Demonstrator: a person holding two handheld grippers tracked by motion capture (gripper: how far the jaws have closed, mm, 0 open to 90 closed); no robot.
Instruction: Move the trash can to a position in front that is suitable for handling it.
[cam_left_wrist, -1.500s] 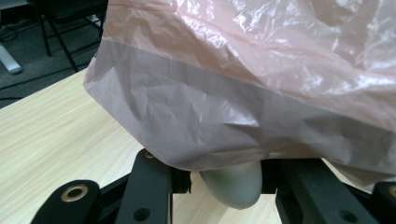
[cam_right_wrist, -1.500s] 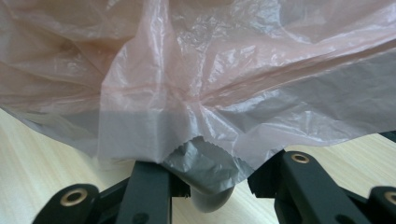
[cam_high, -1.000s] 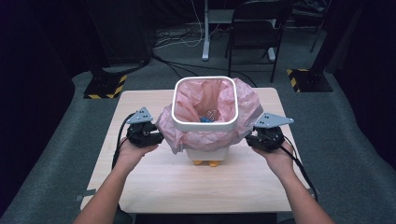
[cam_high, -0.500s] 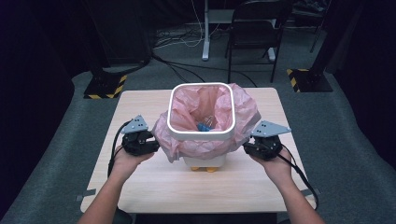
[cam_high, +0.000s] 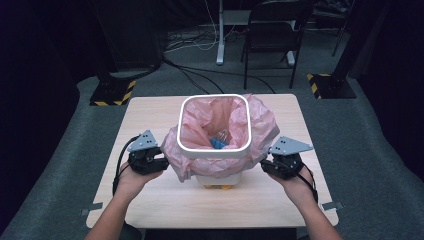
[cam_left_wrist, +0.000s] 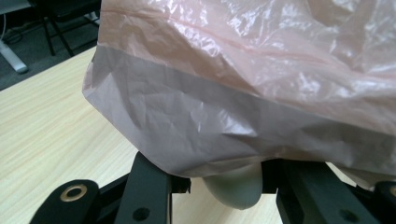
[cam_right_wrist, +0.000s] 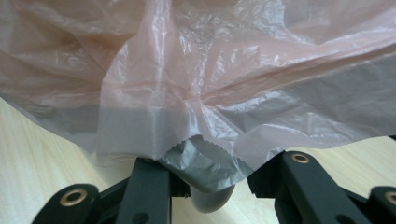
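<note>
A white square bin (cam_high: 214, 150) lined with a pink plastic bag (cam_high: 262, 125) stands mid-table, with something blue (cam_high: 217, 143) at the bottom inside. My left gripper (cam_high: 161, 162) holds the bin's left side and my right gripper (cam_high: 266, 166) holds its right side. In the left gripper view the black jaws (cam_left_wrist: 224, 184) sit on either side of a rounded grey-white part of the bin (cam_left_wrist: 233, 191) under the hanging bag (cam_left_wrist: 243, 93). In the right gripper view the gripper (cam_right_wrist: 210, 186) stands the same way around the bin's rounded part (cam_right_wrist: 210, 198), which the bag (cam_right_wrist: 196, 84) half covers.
The light wooden table (cam_high: 150, 115) has bare room around the bin. Something orange (cam_high: 220, 186) peeks out under the bin's front. Beyond the table stand a black chair (cam_high: 275, 30), a pole base (cam_high: 220, 60) and cables on the grey floor.
Both grippers and the bin between them have come toward the table's near edge, and the bin's rim now looks larger in the high view.
</note>
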